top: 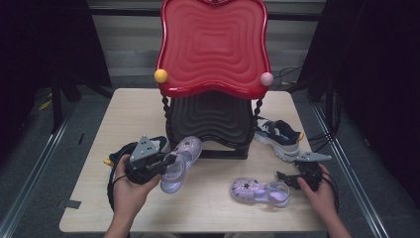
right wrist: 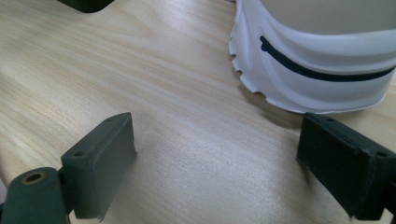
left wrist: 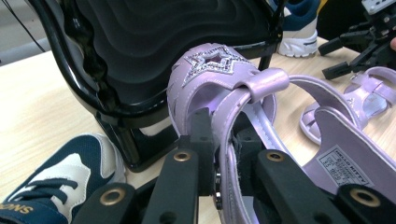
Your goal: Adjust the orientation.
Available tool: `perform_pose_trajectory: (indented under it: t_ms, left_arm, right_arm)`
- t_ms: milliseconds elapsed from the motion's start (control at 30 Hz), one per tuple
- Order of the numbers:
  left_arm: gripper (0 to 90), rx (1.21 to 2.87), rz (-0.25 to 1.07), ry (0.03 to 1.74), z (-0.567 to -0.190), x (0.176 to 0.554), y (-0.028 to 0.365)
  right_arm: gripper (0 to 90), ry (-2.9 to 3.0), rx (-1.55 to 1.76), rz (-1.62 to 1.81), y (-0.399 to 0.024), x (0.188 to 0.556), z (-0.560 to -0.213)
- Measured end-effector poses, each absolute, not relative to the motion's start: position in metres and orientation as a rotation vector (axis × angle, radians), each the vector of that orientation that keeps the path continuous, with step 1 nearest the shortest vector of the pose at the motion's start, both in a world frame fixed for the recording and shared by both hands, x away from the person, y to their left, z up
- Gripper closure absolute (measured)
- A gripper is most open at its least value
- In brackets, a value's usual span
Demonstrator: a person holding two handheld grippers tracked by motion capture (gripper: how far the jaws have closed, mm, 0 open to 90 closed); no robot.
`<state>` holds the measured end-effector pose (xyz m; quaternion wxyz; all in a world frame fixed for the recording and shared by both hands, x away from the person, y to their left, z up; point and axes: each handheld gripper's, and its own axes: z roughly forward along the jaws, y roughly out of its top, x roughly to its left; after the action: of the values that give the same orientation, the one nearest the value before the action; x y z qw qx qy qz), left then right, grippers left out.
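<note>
Got my left claw (top: 166,163) clamped on the strap of one purple sandal (top: 182,157), lifted just in front of the black lower shelf (top: 218,116), toe toward it. The other sandal (top: 260,192) lies flat on the worktop (top: 133,114), long axis pointing at my right claw (top: 283,177), which is spread wide and closest, so that one's next I reckon.

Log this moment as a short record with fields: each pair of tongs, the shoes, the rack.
left tongs: shut on the strap of the lifted purple sandal
right tongs: open, nothing between the jaws, over bare table
second purple sandal: flat on the table, near the right tongs
navy sneakers: one by the left hand, one right of the rack
rack: red top tier, black lower tier
</note>
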<state>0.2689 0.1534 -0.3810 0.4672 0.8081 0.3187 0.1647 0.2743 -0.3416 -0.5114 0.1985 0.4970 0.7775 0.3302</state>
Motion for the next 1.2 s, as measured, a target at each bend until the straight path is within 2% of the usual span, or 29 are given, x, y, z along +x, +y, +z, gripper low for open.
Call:
perform_pose_trajectory:
  t_ms: [1200]
  left_arm:
    - [82.4, 1.846, 0.526, 0.829, -0.373, 0.294, 0.126]
  right_arm:
    - [10.5, 2.175, 1.387, 0.923, -0.342, 0.274, -0.512]
